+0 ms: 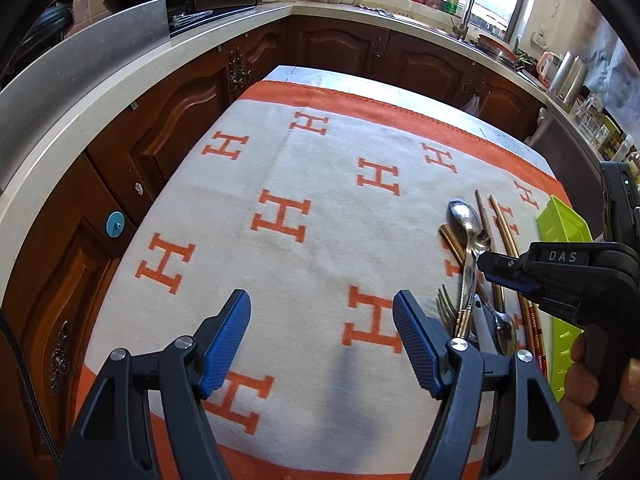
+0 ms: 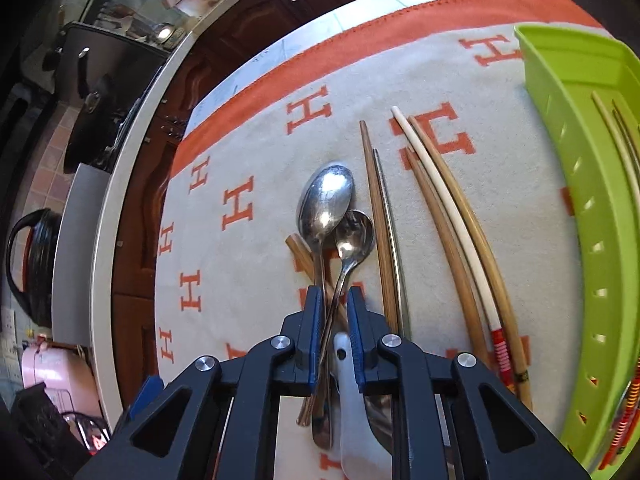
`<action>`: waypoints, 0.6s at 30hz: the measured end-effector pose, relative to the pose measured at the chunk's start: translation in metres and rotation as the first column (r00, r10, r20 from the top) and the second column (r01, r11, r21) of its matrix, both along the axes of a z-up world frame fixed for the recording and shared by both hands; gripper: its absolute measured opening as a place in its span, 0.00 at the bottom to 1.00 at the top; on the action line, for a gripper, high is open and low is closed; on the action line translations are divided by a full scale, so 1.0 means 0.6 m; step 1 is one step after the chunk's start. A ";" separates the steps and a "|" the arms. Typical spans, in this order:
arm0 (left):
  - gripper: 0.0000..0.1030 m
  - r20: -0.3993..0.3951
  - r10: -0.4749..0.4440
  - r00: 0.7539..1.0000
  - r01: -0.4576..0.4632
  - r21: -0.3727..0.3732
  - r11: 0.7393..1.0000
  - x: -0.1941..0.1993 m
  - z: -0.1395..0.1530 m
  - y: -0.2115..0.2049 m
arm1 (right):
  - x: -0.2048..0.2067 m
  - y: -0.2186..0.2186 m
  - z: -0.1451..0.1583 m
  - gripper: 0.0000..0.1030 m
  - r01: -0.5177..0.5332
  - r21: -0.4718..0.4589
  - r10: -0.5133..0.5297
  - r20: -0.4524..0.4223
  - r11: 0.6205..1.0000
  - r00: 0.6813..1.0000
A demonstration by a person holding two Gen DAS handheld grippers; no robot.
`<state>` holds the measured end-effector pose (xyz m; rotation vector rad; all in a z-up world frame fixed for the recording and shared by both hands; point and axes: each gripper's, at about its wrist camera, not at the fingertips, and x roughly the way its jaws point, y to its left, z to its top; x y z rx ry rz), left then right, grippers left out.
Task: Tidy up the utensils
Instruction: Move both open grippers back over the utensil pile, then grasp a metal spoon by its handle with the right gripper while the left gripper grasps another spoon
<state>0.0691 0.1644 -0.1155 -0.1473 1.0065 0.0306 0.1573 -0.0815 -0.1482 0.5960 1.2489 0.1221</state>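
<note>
A pile of utensils lies on the orange-and-white H-patterned cloth [image 1: 304, 184]: a large steel spoon [image 2: 326, 204], a smaller steel spoon [image 2: 354, 236], a white ceramic spoon [image 2: 352, 408], a fork [image 1: 446, 306] and several chopsticks [image 2: 460, 232]. My right gripper [image 2: 334, 296] has its jaws nearly closed around the smaller spoon's handle; in the left wrist view [image 1: 486, 262] its tip sits at that spoon. A green slotted tray [image 2: 592, 184] at the right holds a few chopsticks. My left gripper [image 1: 322, 316] is open and empty above the cloth, left of the pile.
Dark wooden cabinets [image 1: 168, 128] and a pale countertop [image 1: 120, 100] run behind and left of the table. A sink tap [image 1: 466, 4], bottles and a kettle [image 1: 568, 76] stand on the far counter. A black pan [image 2: 92, 116] sits on the stove.
</note>
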 end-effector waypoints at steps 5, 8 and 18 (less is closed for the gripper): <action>0.70 -0.013 0.013 1.000 -0.013 -0.020 1.000 0.006 -0.012 0.018 | 0.017 0.006 -0.019 0.08 0.032 -0.018 -0.032 -0.011 0.999 0.999; 0.70 -0.018 0.014 1.000 -0.014 -0.029 0.999 0.008 -0.017 0.024 | 0.020 0.011 -0.020 0.07 0.043 -0.026 -0.043 -0.005 0.999 0.999; 0.70 0.005 -0.007 1.000 0.007 -0.045 0.999 0.012 -0.004 0.017 | 0.011 0.012 -0.010 0.03 0.073 -0.042 -0.072 0.017 0.996 0.997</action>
